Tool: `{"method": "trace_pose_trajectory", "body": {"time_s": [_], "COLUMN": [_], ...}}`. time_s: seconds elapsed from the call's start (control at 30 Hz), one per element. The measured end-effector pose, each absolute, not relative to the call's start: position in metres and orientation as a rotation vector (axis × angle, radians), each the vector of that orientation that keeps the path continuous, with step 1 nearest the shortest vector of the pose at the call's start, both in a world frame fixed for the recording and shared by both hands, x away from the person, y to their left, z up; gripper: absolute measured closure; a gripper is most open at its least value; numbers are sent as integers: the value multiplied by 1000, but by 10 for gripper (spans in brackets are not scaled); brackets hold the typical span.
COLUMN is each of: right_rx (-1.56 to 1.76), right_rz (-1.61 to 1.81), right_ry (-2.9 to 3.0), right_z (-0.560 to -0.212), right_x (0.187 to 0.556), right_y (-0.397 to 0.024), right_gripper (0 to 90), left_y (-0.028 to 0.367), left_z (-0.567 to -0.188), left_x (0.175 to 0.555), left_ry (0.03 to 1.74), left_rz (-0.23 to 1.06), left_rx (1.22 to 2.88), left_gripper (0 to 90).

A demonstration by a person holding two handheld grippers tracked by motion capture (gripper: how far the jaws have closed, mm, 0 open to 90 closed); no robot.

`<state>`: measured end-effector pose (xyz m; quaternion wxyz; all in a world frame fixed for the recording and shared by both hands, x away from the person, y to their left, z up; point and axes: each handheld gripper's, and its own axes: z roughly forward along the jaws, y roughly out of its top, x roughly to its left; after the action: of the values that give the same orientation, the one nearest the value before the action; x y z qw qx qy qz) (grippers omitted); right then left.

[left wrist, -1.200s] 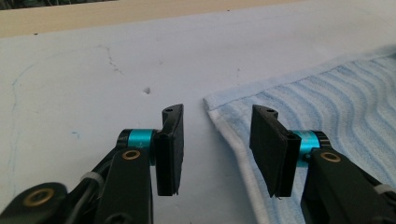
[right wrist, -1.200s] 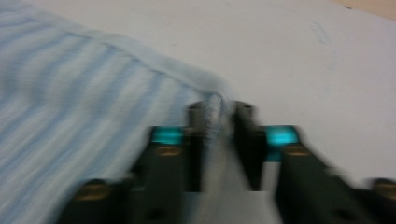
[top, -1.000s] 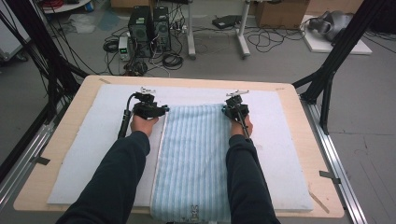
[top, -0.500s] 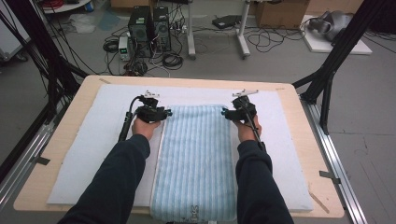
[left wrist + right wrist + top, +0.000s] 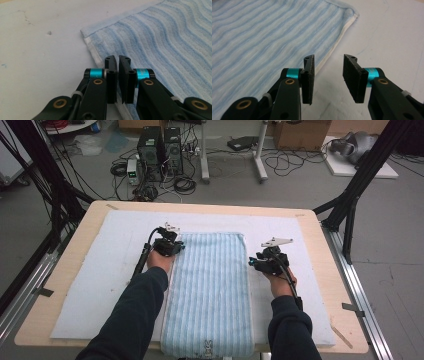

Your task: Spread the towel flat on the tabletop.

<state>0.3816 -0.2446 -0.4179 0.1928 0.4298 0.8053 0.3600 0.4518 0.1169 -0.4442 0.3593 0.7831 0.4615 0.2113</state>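
Here the wooden worktop carries a white mat that covers most of its top. On that mat lies a pale blue striped towel, folded into a long band that runs from the far middle of the mat to the near edge, where it hangs slightly over. The left gripper sits at the towel's far left corner; its jaws have just been closing and now stand pressed nearly together over the towel's white hem, though whether cloth is pinched between them cannot be told. The right gripper rests on the mat just beside the towel's right edge, jaws spread with bare mat between them, having just been closing.
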Motion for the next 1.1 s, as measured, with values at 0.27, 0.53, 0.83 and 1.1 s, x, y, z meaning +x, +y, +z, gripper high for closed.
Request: {"method": "trace_pose_trajectory", "body": {"time_s": [0.27, 0.53, 0.83, 1.1], "right_rx": [1210, 1195, 1135, 1087], "right_rz": [1043, 1098, 1087, 1037], "right_ry": [2267, 2303, 2406, 2454], "right_z": [-419, -425, -432, -442], "right_x": [358, 332, 292, 271], "right_y": [-242, -229, -221, -217], "right_gripper": [545, 588, 571, 652], "left_y": [131, 149, 152, 138], "left_z": [-443, -434, -439, -450], "left_x": [435, 387, 332, 311], "left_ry": [1275, 1186, 1084, 1090], "left_rz": [569, 451, 315, 370], "left_rx": [1906, 1842, 1877, 1966], "left_gripper": [583, 527, 710, 817]}}
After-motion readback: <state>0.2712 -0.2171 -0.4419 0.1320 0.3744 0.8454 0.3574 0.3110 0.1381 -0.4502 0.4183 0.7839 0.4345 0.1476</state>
